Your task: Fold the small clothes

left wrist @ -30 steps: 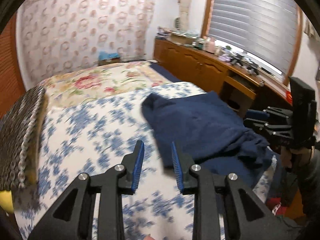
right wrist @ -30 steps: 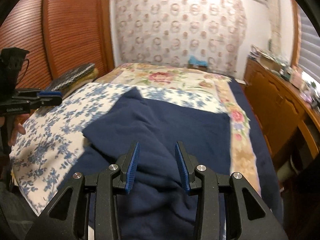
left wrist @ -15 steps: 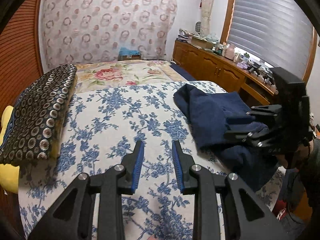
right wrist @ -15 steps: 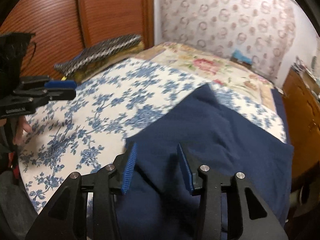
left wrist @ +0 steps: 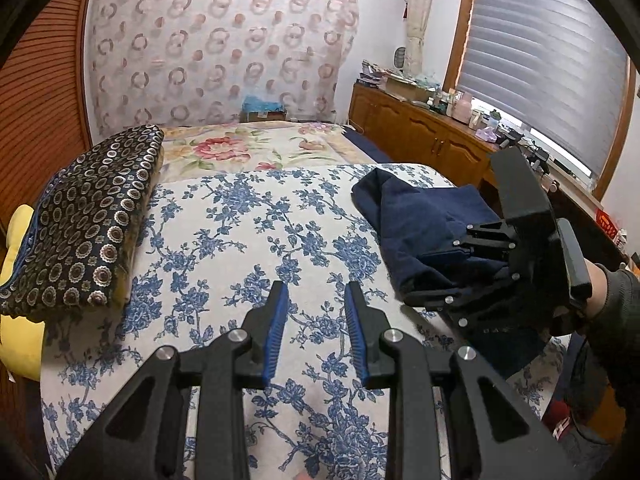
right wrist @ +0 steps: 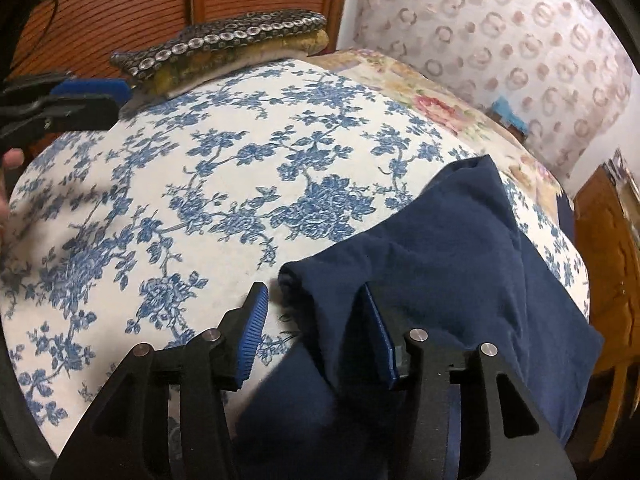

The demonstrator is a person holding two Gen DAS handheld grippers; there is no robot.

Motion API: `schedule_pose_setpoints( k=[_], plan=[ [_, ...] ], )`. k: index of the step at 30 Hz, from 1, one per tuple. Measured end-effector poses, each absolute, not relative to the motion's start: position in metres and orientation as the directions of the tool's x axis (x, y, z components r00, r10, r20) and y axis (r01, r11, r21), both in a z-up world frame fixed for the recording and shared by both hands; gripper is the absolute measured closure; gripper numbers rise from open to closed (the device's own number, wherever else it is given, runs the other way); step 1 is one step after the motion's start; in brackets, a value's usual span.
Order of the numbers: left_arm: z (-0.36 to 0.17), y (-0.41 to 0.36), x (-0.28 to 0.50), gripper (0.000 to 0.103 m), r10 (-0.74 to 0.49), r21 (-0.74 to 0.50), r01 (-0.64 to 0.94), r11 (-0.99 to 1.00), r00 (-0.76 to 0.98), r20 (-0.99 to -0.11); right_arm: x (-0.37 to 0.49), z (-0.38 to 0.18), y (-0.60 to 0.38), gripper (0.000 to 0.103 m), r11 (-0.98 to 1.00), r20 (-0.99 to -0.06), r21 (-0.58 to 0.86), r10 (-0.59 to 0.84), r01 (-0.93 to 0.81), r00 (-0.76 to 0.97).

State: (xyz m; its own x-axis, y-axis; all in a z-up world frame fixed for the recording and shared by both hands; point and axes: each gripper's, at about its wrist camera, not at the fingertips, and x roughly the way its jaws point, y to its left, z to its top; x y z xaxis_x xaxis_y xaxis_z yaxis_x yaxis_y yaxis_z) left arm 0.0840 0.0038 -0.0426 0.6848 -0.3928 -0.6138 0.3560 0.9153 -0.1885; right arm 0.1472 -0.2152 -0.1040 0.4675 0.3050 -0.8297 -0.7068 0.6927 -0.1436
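Observation:
A crumpled navy garment (left wrist: 420,216) lies on the right side of the bed, on the blue-flowered sheet (left wrist: 240,232). In the right wrist view the navy garment (right wrist: 440,260) fills the lower right. Its rolled left edge sits between the fingers of my right gripper (right wrist: 313,300), whose jaws are opening; the pads do not press on the cloth. My left gripper (left wrist: 316,300) hovers over bare sheet left of the garment, open a little with nothing between its fingers. The right gripper (left wrist: 440,276) also shows in the left wrist view, low over the cloth.
A dark ring-patterned cushion (left wrist: 92,216) lies on a yellow one (left wrist: 20,320) at the bed's left edge. A wooden cabinet (left wrist: 420,140) with clutter runs under the window on the right. A rose-patterned cover (left wrist: 240,148) lies farther up the bed.
My right gripper has sunk and swung to the garment's left edge, its jaws spreading wider. My left gripper has moved off the garment to bare sheet on its left.

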Motion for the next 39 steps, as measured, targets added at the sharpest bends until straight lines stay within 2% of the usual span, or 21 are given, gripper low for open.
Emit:
schedule_pose_setpoints(
  k=[1, 3, 5, 8, 15, 21, 30, 34, 39],
  plan=[
    [-0.043, 0.003, 0.084, 0.076, -0.395, -0.188, 0.359, 0.914, 0.683, -0.614, 0.149, -0.103, -0.216, 0.055, 0.700, -0.829, -0.142, 0.303, -0.700, 0.471],
    [-0.044, 0.001, 0.084, 0.076, -0.397, -0.188, 0.363, 0.913, 0.680, -0.616, 0.152, -0.103, -0.218, 0.066, 0.714, -0.825, -0.147, 0.293, -0.684, 0.483],
    [-0.045, -0.002, 0.083, 0.076, -0.399, -0.186, 0.368, 0.911, 0.676, -0.619, 0.153, -0.098, -0.221, 0.084, 0.727, -0.813, -0.139, 0.304, -0.672, 0.497],
    [-0.046, -0.004, 0.082, 0.076, -0.404, -0.187, 0.374, 0.908, 0.674, -0.619, 0.154, -0.081, -0.231, 0.092, 0.748, -0.784, -0.097, 0.349, -0.657, 0.514],
    [-0.046, -0.014, 0.078, 0.076, -0.425, -0.192, 0.397, 0.898, 0.662, -0.617, 0.168, -0.024, -0.281, 0.093, 0.823, -0.690, -0.119, 0.334, -0.555, 0.642],
    [-0.043, -0.026, 0.074, 0.076, -0.457, -0.208, 0.426, 0.881, 0.648, -0.609, 0.196, 0.001, -0.340, 0.094, 0.895, -0.644, -0.172, 0.215, -0.412, 0.735],
    [-0.042, -0.048, 0.067, 0.075, -0.490, -0.207, 0.473, 0.857, 0.619, -0.614, 0.243, -0.022, -0.393, 0.094, 0.936, -0.677, -0.235, 0.036, -0.262, 0.735],
    [-0.045, -0.054, 0.064, 0.075, -0.495, -0.206, 0.483, 0.851, 0.607, -0.622, 0.256, -0.044, -0.400, 0.094, 0.942, -0.708, -0.242, -0.007, -0.233, 0.707],
    [-0.048, -0.061, 0.063, 0.075, -0.503, -0.211, 0.491, 0.845, 0.595, -0.626, 0.260, -0.047, -0.407, 0.094, 0.949, -0.690, -0.248, -0.033, -0.193, 0.723]
  ],
)
